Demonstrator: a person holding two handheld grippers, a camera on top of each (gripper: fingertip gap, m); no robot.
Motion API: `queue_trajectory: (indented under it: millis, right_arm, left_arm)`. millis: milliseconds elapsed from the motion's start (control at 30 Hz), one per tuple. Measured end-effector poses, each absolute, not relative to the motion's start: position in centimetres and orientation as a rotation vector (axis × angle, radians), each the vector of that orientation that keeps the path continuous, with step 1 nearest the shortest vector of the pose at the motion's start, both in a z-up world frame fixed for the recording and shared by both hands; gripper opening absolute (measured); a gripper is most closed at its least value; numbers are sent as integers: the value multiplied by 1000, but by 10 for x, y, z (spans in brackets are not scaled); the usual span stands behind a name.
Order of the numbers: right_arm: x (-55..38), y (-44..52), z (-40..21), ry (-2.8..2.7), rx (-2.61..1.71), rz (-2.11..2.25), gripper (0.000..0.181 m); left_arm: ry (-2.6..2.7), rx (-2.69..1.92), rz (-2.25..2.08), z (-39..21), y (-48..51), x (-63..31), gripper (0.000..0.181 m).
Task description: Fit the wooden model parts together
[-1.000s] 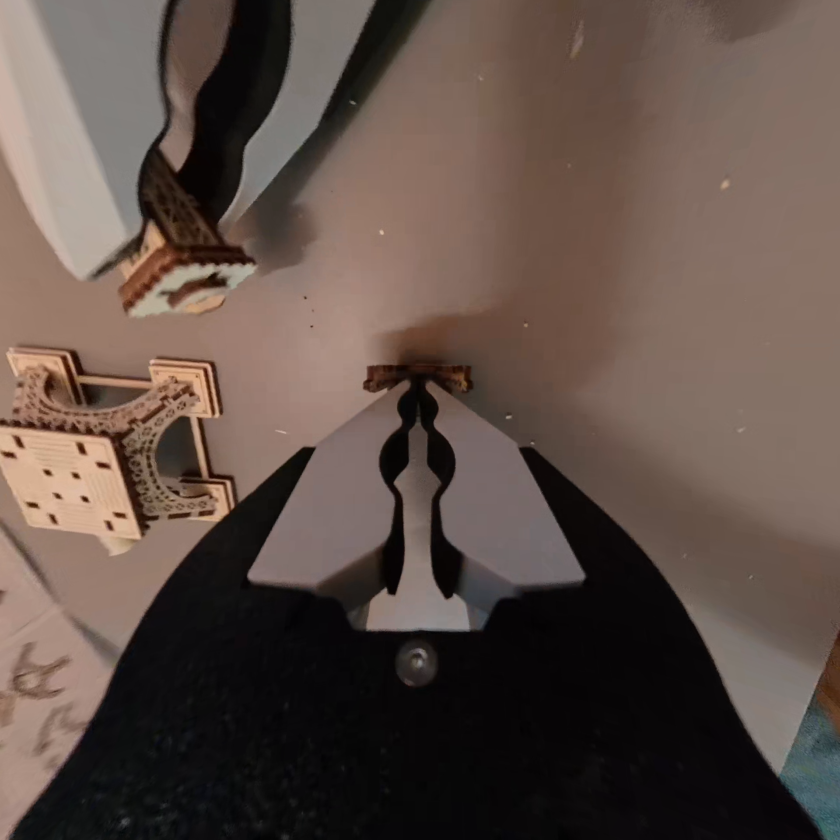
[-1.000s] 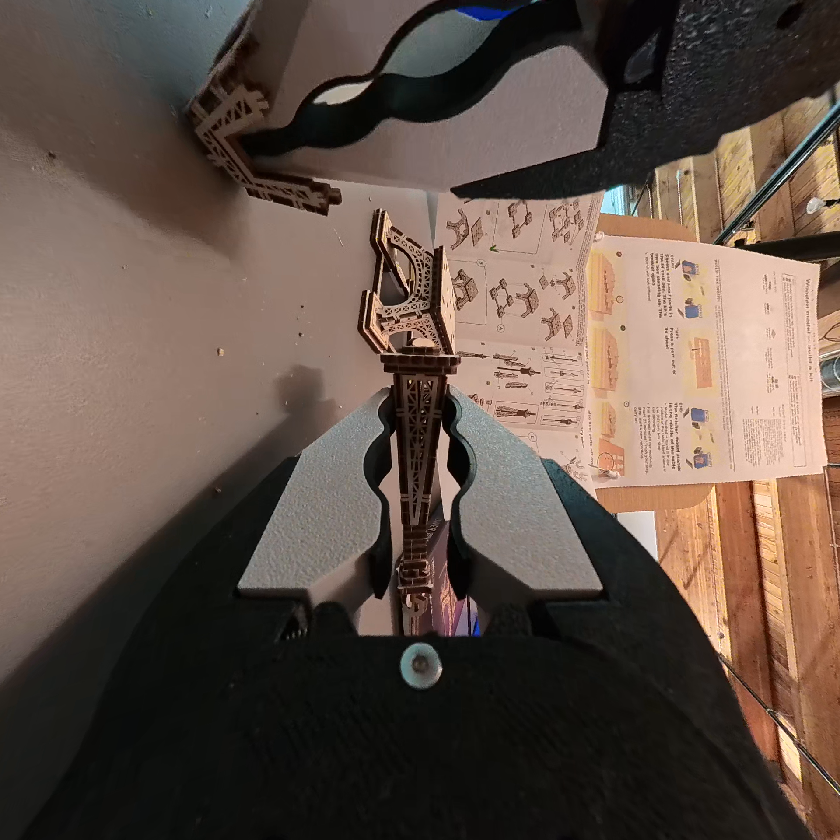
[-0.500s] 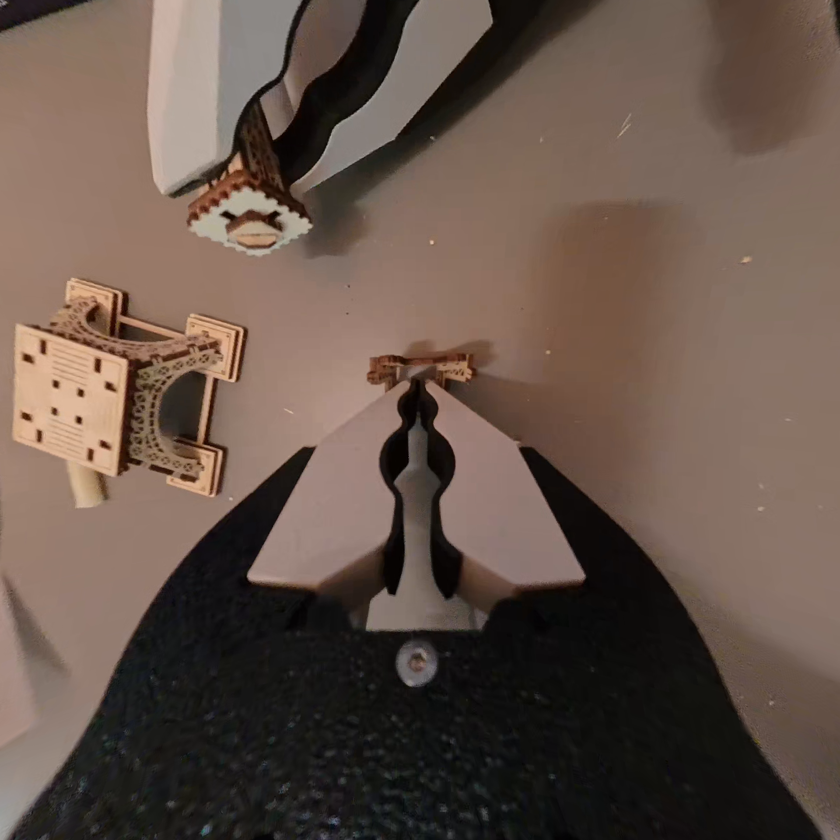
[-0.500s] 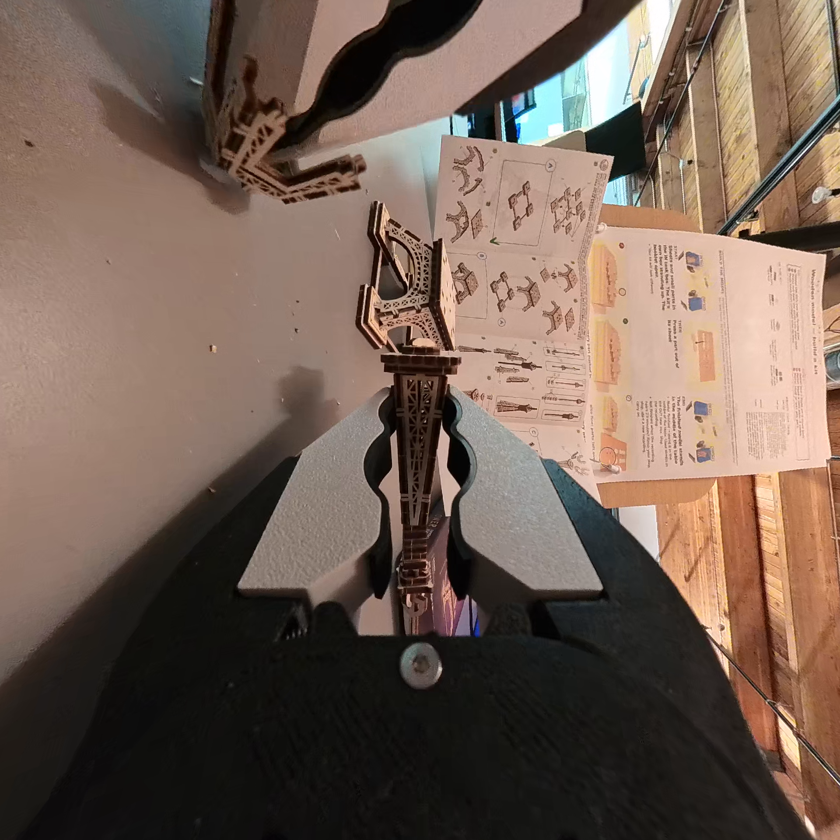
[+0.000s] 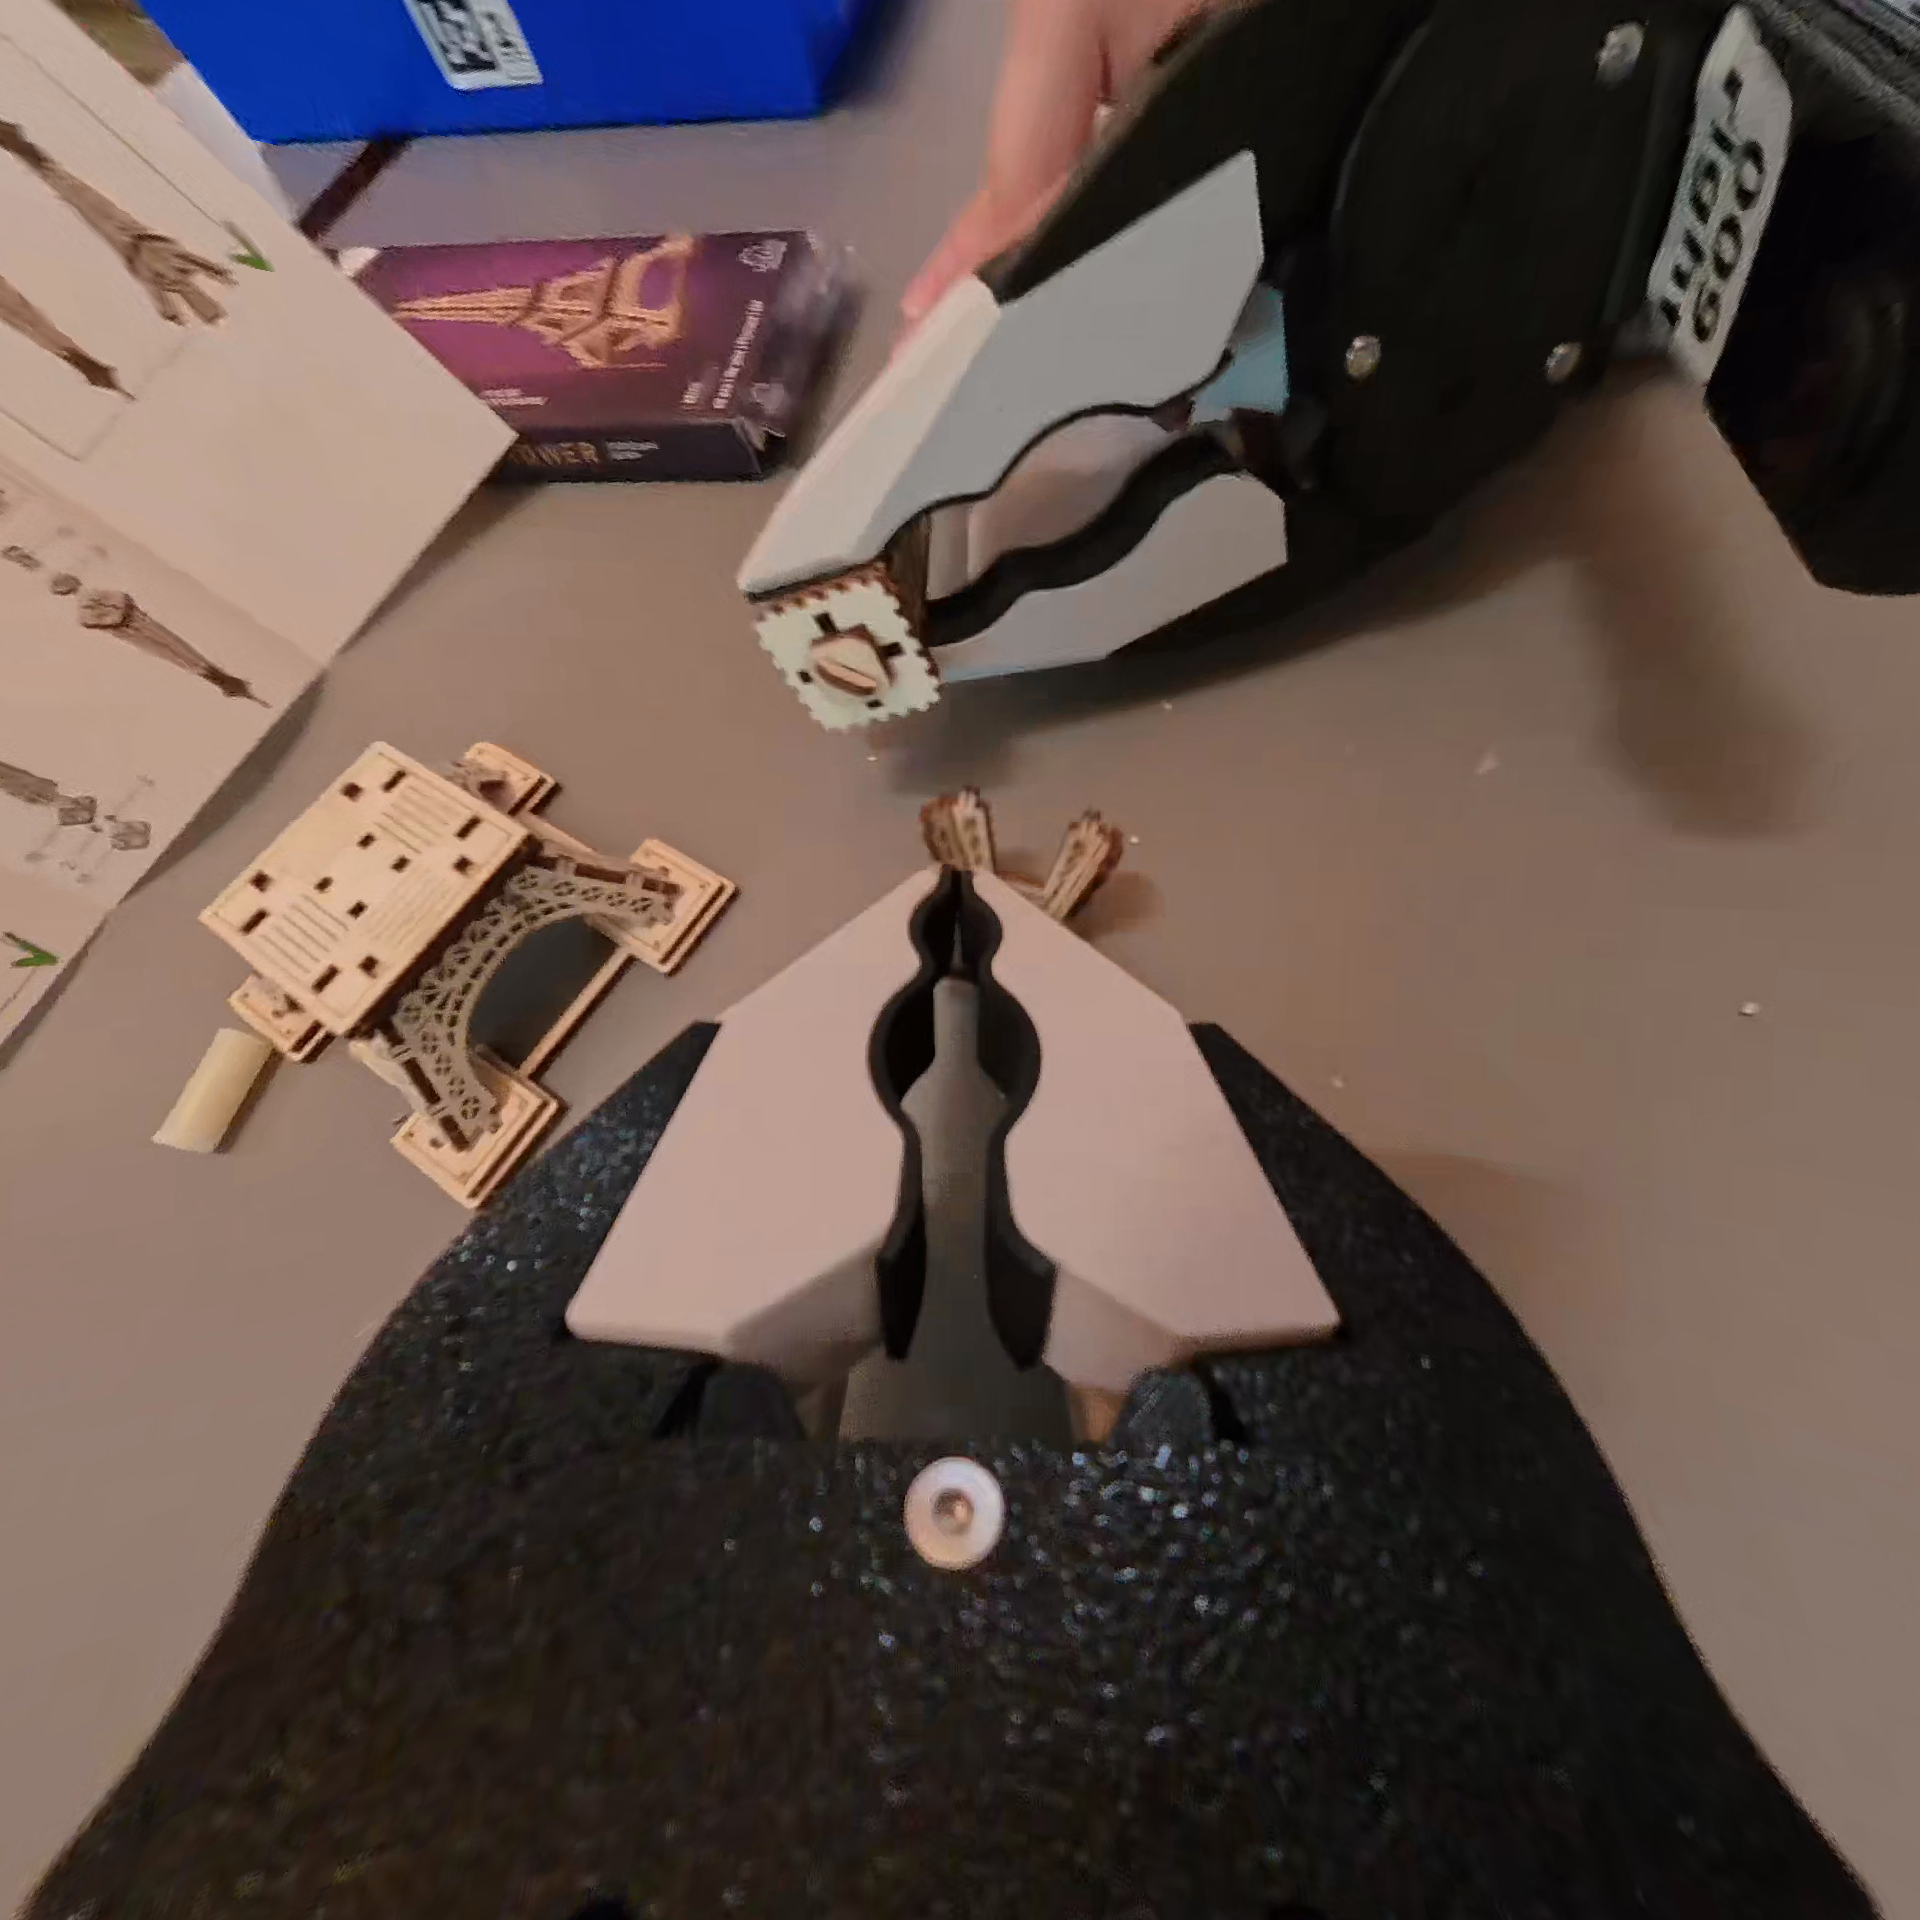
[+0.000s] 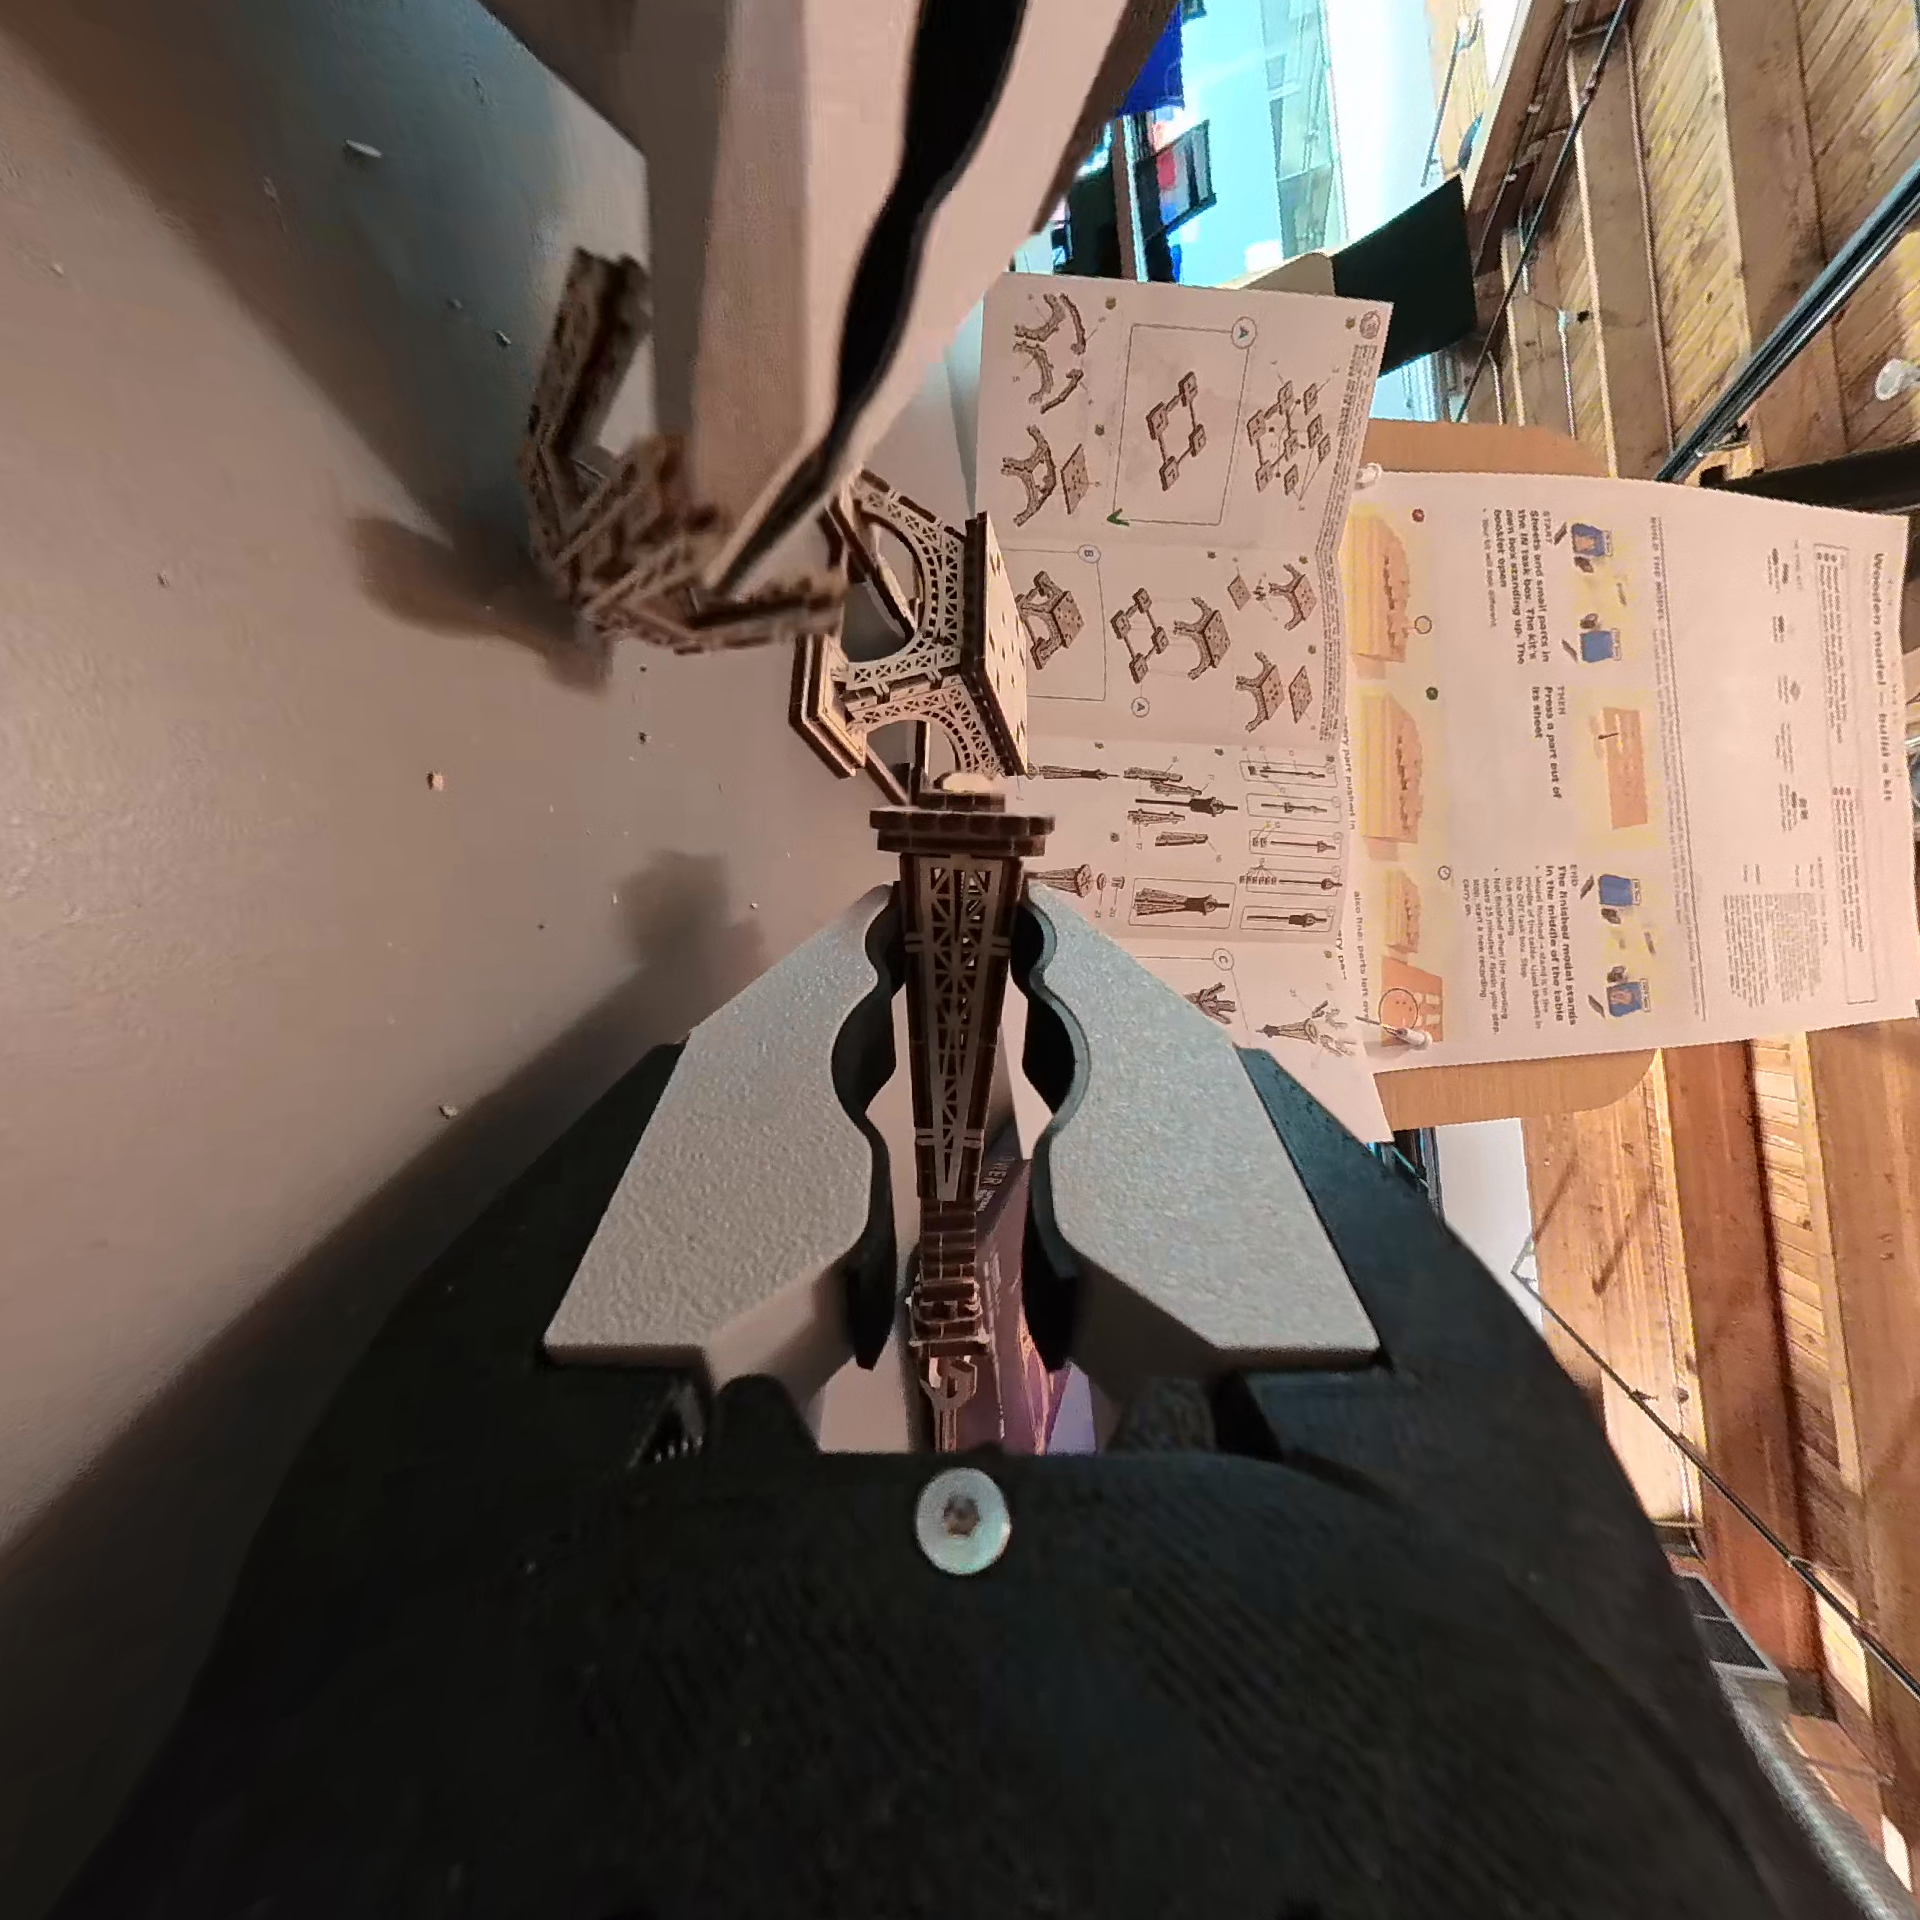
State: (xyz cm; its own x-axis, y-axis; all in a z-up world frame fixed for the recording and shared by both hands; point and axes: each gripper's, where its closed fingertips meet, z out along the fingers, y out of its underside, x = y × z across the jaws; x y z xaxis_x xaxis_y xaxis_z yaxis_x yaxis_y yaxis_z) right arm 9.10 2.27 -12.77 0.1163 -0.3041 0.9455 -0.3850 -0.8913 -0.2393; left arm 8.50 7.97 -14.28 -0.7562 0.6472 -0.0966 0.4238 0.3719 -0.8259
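my left gripper (image 5: 954, 883) is pinched narrow on a small lattice wooden piece (image 5: 1023, 857), a frame of short trussed arms that sticks out past the tips; two of its arms fan out in a v just above the grey tabletop (image 5: 1455, 987). in the right wrist view the same piece looks blurred, an angled cluster of pale brown strips.

my right gripper (image 6: 961, 925) is clamped on the tower spire section (image 6: 951, 1039), a tall tapering dark-brown lattice that runs back between the fingers, with its narrow tip near the gripper body. its wide end is a stepped square platform with a toothed edge, and a pale round peg sits in the middle of a cross-shaped cut (image 5: 847, 665). that end faces the left gripper, close to the small piece but apart from it.

the tower base (image 5: 416, 935) stands on the tabletop to the left: four arched lattice legs on stepped square feet, topped by a flat light deck with small rectangular slots. a short pale dowel (image 5: 213, 1091) lies just beside one foot. instruction sheets (image 6: 1195, 623) and a purple kit box (image 5: 623, 353) lie farther off.
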Motion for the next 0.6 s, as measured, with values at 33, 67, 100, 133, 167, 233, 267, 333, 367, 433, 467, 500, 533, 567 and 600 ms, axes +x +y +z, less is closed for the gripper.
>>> queue_trajectory:
  millis: [33, 67, 100, 133, 167, 233, 267, 333, 367, 433, 467, 500, 533, 567, 600]
  right_arm:
    - [91, 22, -129, -717, 2302, 1910, 17]
    - [91, 21, -131, -721, 2306, 1897, 17]
    - [91, 20, -132, -718, 2309, 1888, 17]
    - [91, 20, -133, -716, 2314, 1880, 17]
    - [91, 19, -134, -719, 2315, 1874, 17]
    - [91, 19, -134, -717, 2315, 1872, 17]
    - [91, 19, -134, -717, 2316, 1872, 17]
    - [92, 19, -135, -718, 2317, 1871, 17]
    - [91, 19, -135, -720, 2317, 1870, 17]
    - [91, 19, -134, -724, 2318, 1871, 17]
    - [91, 19, -134, -725, 2318, 1871, 17]
    - [91, 19, -133, -723, 2318, 1876, 17]
    - [91, 19, -133, -723, 2319, 1877, 17]
    - [91, 20, -133, -723, 2320, 1878, 17]
    - [91, 21, -134, -722, 2329, 1872, 17]
  left_arm:
    - [-2389, -969, 1316, -144, 80, 85, 0]
    - [-2399, -998, 1282, -147, 82, 85, 0]
    - [-2435, -1025, 1243, -152, 83, 86, 0]
    - [-2476, -1061, 1211, -156, 83, 88, 0]
    - [-2500, -1105, 1191, -158, 83, 88, 0]
    - [-2510, -1173, 1134, -159, 84, 84, 0]
    - [-2527, -1206, 1092, -160, 85, 84, 0]
    - [-2572, -1255, 1021, -162, 86, 86, 0]
    - [-2589, -1244, 996, -163, 86, 86, 0]
    - [-2608, -1184, 983, -162, 86, 86, 0]
    - [-2609, -1155, 1003, -162, 85, 86, 0]
    - [-2606, -1130, 1028, -162, 85, 86, 0]
    - [-2601, -1108, 1052, -162, 84, 87, 0]
    - [-2595, -1086, 1077, -162, 83, 87, 0]
    - [-2594, -1069, 1096, -162, 82, 88, 0]
